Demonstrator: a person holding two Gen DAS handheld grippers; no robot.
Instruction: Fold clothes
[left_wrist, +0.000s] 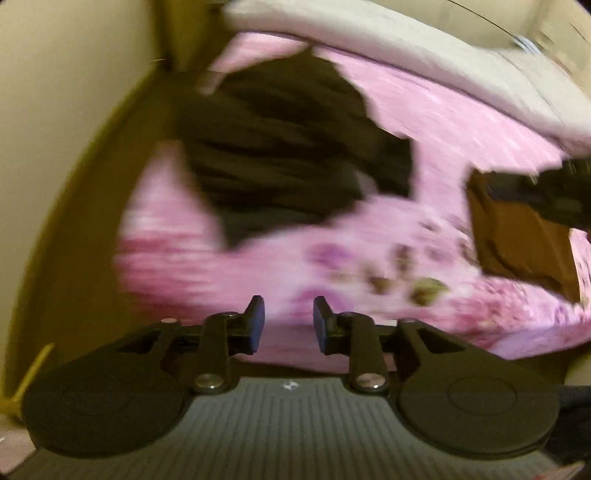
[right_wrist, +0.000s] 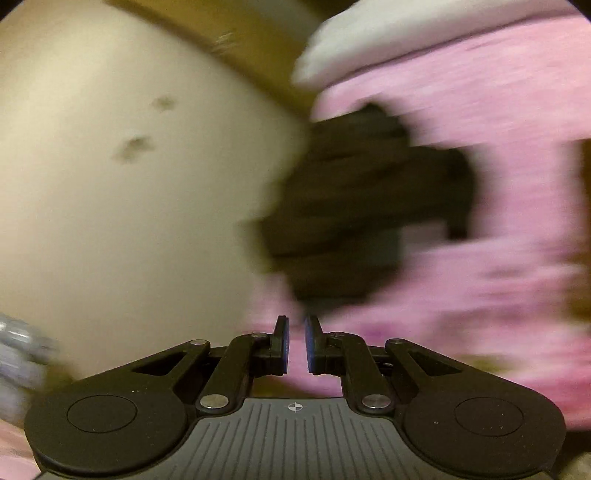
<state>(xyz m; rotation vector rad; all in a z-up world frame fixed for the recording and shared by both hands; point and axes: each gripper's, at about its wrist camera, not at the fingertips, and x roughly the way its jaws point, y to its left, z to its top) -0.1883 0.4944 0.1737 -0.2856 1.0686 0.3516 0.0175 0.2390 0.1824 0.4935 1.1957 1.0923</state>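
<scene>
A crumpled black garment (left_wrist: 288, 147) lies on the pink flowered bedsheet (left_wrist: 461, 122), near the bed's edge by the wall. A folded brown garment (left_wrist: 517, 243) rests on the sheet at the right, with a black piece of hardware (left_wrist: 554, 192) reaching over it from the right edge. My left gripper (left_wrist: 288, 321) hovers above the sheet, open, with nothing between its blue pads. In the right wrist view, my right gripper (right_wrist: 296, 343) is almost fully shut and empty. It points at the black garment (right_wrist: 362, 206), which lies ahead of it and apart. Both views are blurred.
A pale grey pillow or blanket (left_wrist: 369, 40) runs along the far side of the bed. A cream wall (right_wrist: 110, 184) stands beside the bed. A yellow object (left_wrist: 29, 380) shows at the lower left, and a blurred grey-blue object (right_wrist: 14, 354) at the left edge.
</scene>
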